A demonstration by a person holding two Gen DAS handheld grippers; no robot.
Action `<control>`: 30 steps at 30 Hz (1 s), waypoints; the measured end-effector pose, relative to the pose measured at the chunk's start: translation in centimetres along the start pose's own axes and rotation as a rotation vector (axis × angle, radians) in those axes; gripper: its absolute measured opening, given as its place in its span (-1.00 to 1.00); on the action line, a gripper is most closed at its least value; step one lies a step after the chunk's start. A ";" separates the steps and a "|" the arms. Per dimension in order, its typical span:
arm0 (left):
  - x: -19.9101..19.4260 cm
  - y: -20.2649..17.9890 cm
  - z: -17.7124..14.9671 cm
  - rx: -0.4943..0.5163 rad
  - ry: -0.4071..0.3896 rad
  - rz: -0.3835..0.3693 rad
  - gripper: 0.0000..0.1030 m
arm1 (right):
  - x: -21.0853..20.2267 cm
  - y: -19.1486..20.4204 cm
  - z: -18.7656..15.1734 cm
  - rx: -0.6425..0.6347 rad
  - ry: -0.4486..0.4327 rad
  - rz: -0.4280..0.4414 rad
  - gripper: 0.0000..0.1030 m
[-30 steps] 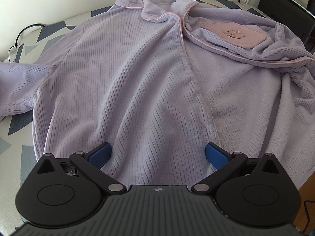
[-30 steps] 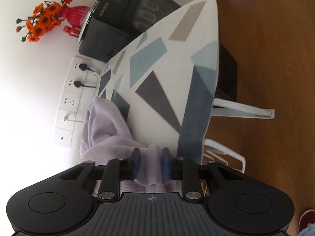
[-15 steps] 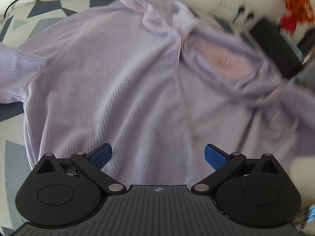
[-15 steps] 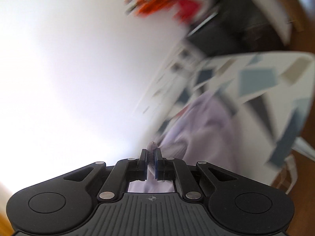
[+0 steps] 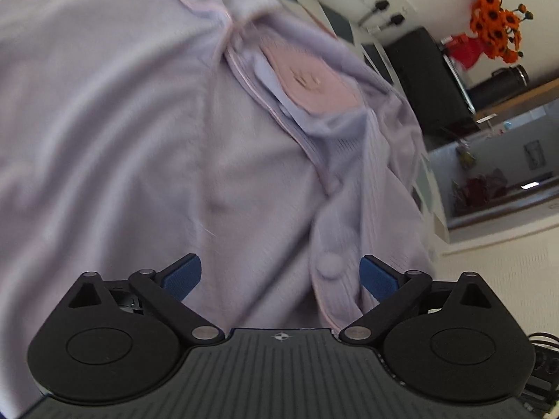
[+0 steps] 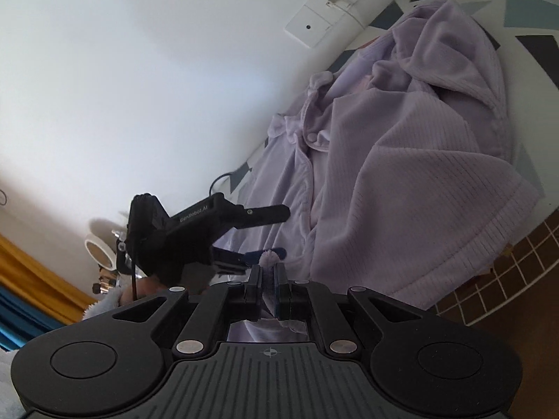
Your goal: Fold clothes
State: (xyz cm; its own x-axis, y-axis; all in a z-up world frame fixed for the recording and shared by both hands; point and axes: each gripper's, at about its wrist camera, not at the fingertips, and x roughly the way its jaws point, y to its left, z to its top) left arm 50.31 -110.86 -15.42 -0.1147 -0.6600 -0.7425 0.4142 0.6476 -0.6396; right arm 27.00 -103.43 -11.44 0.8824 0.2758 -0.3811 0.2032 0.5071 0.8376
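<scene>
A lilac ribbed pyjama top (image 5: pixel 139 122) with pink piping and a pink patch (image 5: pixel 311 83) lies spread on the patterned table (image 6: pixel 524 10). My left gripper (image 5: pixel 279 269) hovers low over its front; the jaws are wide and closing. The button edge (image 5: pixel 328 265) lies between the blue pads (image 5: pixel 375 276), which do not press it. My right gripper (image 6: pixel 268 272) is shut on a tuft of the top's edge and holds it lifted. From there the top (image 6: pixel 401 174) drapes back to the table. In the right wrist view the left gripper (image 6: pixel 279 233) is just beyond the right one.
Wall sockets (image 6: pixel 325 10) run along the table's far edge, with a dark cable (image 6: pixel 220 181) by the wall. A black appliance (image 5: pixel 429 76) and a red vase of orange flowers (image 5: pixel 489 31) stand past the table's end. Brown tiled floor (image 6: pixel 506 272) lies beside the table.
My right gripper has risen and rolled, carrying the pinched fabric over the top toward the left gripper. The left gripper has swung right, over the button edge, and its jaws have narrowed slightly.
</scene>
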 end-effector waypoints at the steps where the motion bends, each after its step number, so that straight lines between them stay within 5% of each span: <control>1: 0.6 -0.2 -0.2 -0.015 0.021 -0.032 0.89 | -0.7 0.0 -0.1 0.005 -0.017 0.007 -0.89; 6: 3.0 -0.6 -0.9 -0.128 0.096 -0.145 0.78 | -3.2 -0.4 -0.5 0.039 -0.084 0.025 -0.89; 8: 3.6 -1.2 -1.0 -0.115 0.096 -0.116 0.42 | -3.5 -0.8 -0.8 0.050 -0.085 0.018 -0.89; 10: 3.4 -1.9 -1.1 -0.081 0.077 -0.080 -0.40 | -3.4 -1.1 -1.2 0.051 -0.074 -0.007 -0.88; 12: 2.2 -2.9 -1.1 -0.031 0.026 -0.047 -0.68 | -3.1 -1.5 -1.5 0.052 -0.078 -0.054 -0.71; 15: -1.5 -4.1 -1.1 0.059 -0.113 -0.003 -0.76 | -3.8 -2.9 -1.7 0.084 -0.135 -0.135 -0.33; 21: -8.4 -3.4 -1.1 0.095 -0.369 0.118 -0.76 | -5.4 -5.9 -1.8 -0.002 -0.252 -0.488 -0.29; 24: -9.7 -1.9 -1.3 0.045 -0.391 0.177 -0.76 | -3.7 -6.4 -1.9 -0.133 -0.225 -0.639 -0.18; 30: -10.6 -0.4 -2.2 -0.058 -0.381 0.188 -0.76 | 1.4 -5.8 -3.4 -0.330 -0.113 -0.708 0.08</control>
State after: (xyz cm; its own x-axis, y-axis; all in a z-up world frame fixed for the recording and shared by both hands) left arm 49.43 -103.26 -7.75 0.3043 -0.6147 -0.7277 0.3436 0.7833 -0.5180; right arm 25.55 -103.21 -18.19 0.6313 -0.2792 -0.7236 0.6121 0.7522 0.2438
